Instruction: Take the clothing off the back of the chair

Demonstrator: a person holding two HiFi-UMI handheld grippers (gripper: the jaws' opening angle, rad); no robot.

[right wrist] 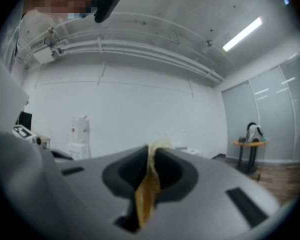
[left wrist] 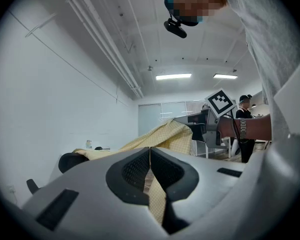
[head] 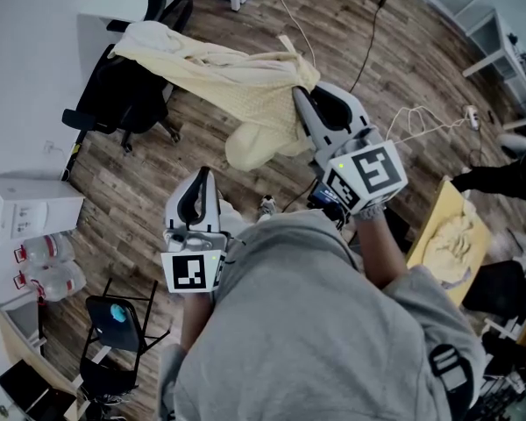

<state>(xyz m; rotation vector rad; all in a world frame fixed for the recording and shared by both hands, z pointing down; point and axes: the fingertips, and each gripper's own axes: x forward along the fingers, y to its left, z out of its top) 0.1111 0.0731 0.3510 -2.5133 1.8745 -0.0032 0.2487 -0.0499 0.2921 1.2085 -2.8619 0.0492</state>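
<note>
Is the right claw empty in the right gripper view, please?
No, the right claw is shut on a fold of the yellow garment.

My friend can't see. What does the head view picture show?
Seen from above, a person in a grey top holds a pale yellow garment with the right hand-held gripper. The garment's far end lies draped over a black office chair on a wooden floor. The left hand-held gripper sits lower left.
</note>
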